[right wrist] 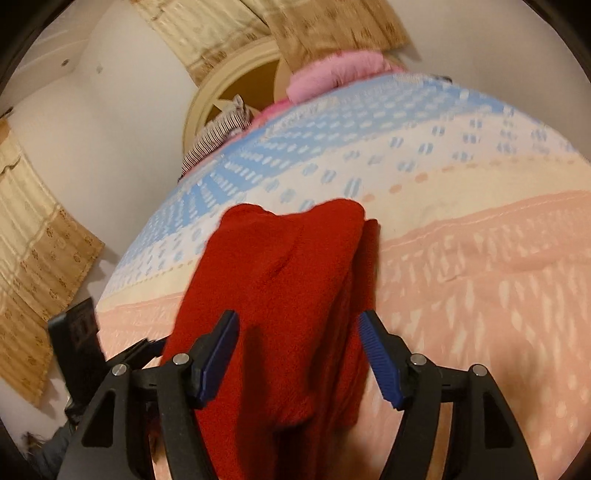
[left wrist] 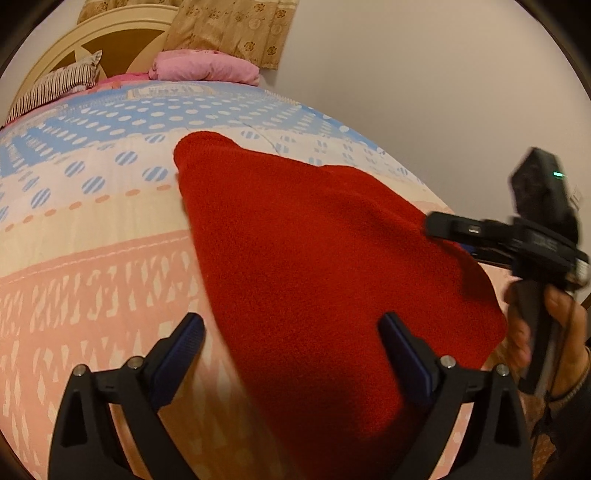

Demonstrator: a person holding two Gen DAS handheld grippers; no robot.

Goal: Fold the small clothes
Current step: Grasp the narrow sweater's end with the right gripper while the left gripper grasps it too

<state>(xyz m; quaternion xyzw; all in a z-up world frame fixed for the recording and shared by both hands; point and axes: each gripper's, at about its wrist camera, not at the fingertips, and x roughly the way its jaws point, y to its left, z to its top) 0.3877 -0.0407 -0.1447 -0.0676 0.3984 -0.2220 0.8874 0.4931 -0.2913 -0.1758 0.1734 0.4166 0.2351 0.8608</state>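
left tool (left wrist: pixel 291 345): we see its jaws spread wide, one pad over the bedspread, the other over the red cloth; nothing pinched between them.
right tool (right wrist: pixel 297 354): jaws apart at a middling width — red cloth runs between the blue pads, but we see a gap on each side, so no grip.
right tool, seen from the left wrist view: at the right edge, blurred, its finger tip over the cloth's right border; we cannot tell if it touches.
hand (left wrist: pixel 546 332): wraps the right tool's handle, dark sleeve below it.
red garment (left wrist: pixel 325 266): knit, lies flat on the bed, roughly folded — narrow end toward the headboard, wide end toward us. In the right wrist view a second layer edge shows along its right side.
bed (left wrist: pixel 92 266): carries the garment; bedspread in bands of blue dots, cream and pink.
garment position: across the cream and pink bands, its far tip reaching the blue-dotted band.
pink bundle (left wrist: pixel 207 68): at the head of the bed, well apart from the garment.
striped pillow (left wrist: pixel 55 86): beside the pink bundle, against the headboard (left wrist: pixel 122 40).
curtain (left wrist: pixel 236 29): patterned beige, hangs behind the headboard.
wall (left wrist: pixel 424 74): plain, to the right of the bed.
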